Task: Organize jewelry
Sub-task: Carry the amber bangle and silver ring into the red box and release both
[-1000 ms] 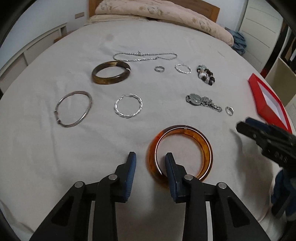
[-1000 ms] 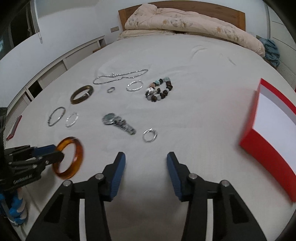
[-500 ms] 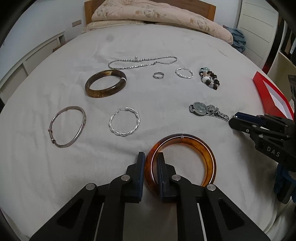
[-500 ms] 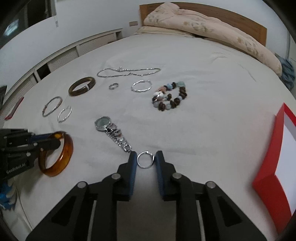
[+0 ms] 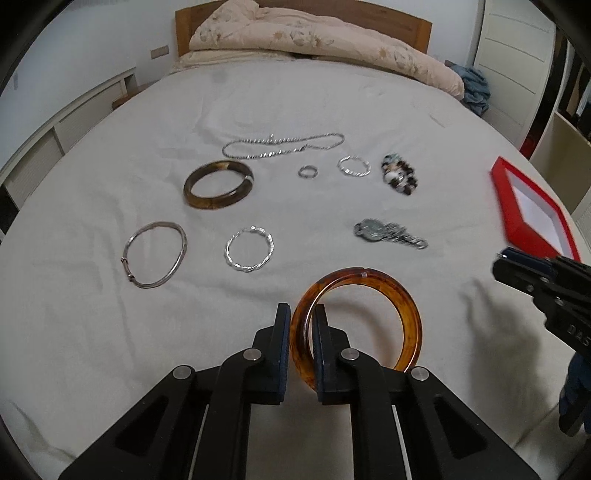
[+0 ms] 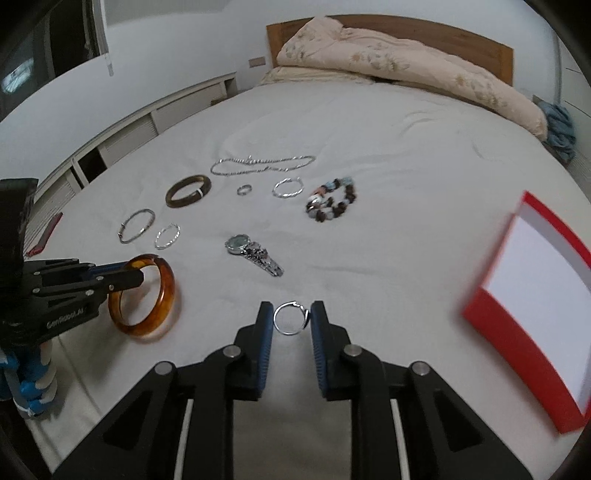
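Note:
My left gripper (image 5: 301,317) is shut on the near rim of an amber bangle (image 5: 406,306). The right wrist view shows that bangle (image 6: 166,291) tilted up on edge in the left gripper (image 6: 136,275), low over the white bed sheet. My right gripper (image 6: 291,312) is shut on a small silver ring (image 6: 290,334), which spans the gap between its blue pads. In the left wrist view the right gripper (image 5: 517,273) enters from the right edge. A red box (image 6: 509,332) with a white inside lies open at the right, and its red rim (image 5: 517,221) also shows from the left wrist.
More jewelry lies on the sheet beyond: a dark brown bangle (image 5: 218,184), a silver chain (image 5: 280,146), a thin silver bangle (image 5: 155,254), a twisted silver bangle (image 5: 251,249), a watch (image 5: 388,232), a bead bracelet (image 5: 399,175) and a small ring (image 5: 307,171). A folded quilt (image 5: 314,33) lies at the headboard.
Both grippers were open a second ago. The left has shut on the amber bangle and tipped it up; the right moved forward, shut on the small ring, and both have risen slightly.

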Available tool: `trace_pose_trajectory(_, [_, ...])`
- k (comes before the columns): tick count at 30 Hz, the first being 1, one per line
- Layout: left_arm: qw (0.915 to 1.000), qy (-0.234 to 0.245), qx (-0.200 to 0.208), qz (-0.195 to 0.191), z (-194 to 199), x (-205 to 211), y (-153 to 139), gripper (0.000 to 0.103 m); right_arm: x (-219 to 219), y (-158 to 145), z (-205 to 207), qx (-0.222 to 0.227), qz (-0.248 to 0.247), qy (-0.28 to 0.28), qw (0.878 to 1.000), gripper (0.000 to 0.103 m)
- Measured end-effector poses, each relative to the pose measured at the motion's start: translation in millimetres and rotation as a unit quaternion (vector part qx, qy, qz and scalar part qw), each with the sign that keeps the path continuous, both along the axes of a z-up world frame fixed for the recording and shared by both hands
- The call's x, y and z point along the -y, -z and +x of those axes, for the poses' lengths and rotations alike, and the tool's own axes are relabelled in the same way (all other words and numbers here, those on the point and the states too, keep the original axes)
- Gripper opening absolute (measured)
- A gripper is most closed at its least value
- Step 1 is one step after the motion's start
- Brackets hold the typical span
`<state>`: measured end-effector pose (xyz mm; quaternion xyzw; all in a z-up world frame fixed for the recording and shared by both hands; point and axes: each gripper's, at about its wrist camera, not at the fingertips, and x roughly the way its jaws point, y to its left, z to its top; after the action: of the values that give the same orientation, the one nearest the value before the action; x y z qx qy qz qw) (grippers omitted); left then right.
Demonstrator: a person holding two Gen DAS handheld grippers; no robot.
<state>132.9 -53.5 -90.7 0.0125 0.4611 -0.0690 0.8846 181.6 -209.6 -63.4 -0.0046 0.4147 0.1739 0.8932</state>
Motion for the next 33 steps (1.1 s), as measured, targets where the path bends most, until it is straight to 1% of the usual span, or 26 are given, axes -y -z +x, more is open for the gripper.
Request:
trace_pose_trajectory(3, [0.9999,0.012,0.008,-0.001,-5.0,12.7,-15.0,0.011,17.0,-15.8,-15.5,0.011,0.003,0.019,1.0,0.019])
trace_pose_trajectory(8, [0.9987,0.045,0.023,-0.009,-3.2,49.3,-37.6,0.011,70.8,-43.3,-38.9,0.031,-0.002,0.068,0.997,0.019])
trace_pose_trajectory(12, [0.9956,0.087,0.028,-0.022,11.0,99.2,-52.6,0.011,125.2,-58.6,-43.7,0.041,-0.014,0.108,0.993,0.019])
trace_pose_trajectory(13, [0.994,0.102,0.029,-0.026,19.1,119.1,-55.8,0.011,135.9,-60.5,-42.2,0.043,-0.016,0.116,0.992,0.019])
trace_pose_trajectory(14, [0.9931,0.11,0.029,-0.029,23.3,129.6,-57.5,0.011,152.7,-62.1,-39.3,0.043,-0.018,0.126,0.991,0.019])
trace_pose_trajectory(15, [0.9912,0.125,0.029,-0.033,32.8,151.3,-59.2,0.011,164.1,-62.5,-36.9,0.042,-0.02,0.133,0.99,0.019])
trace_pose_trajectory(17, [0.9885,0.144,0.027,-0.035,48.4,181.0,-59.6,0.011,191.8,-60.3,-27.6,0.039,-0.026,0.149,0.988,0.019])
trace_pose_trajectory(18, [0.9872,0.153,0.026,-0.036,57.5,198.3,-58.5,0.011,207.5,-57.1,-20.3,0.035,-0.027,0.157,0.987,0.019])
trace_pose_trajectory(21, [0.9833,0.177,0.015,-0.041,85.5,247.4,-49.3,0.011,237.0,-47.3,-1.8,0.027,-0.032,0.168,0.985,0.019])
trace_pose_trajectory(24, [0.9789,0.202,0.004,-0.031,109.5,294.1,-32.3,0.011,258.4,-33.6,21.4,0.016,-0.039,0.173,0.984,0.019])
trace_pose_trajectory(29, [0.9772,0.212,-0.012,-0.005,135.4,333.5,-3.1,0.011,285.2,-9.9,47.8,-0.001,-0.032,0.173,0.984,0.019])
trace_pose_trajectory(33, [0.9784,0.205,-0.022,0.012,132.6,336.7,13.4,0.011,288.4,8.6,60.6,-0.02,-0.039,0.166,0.985,0.02])
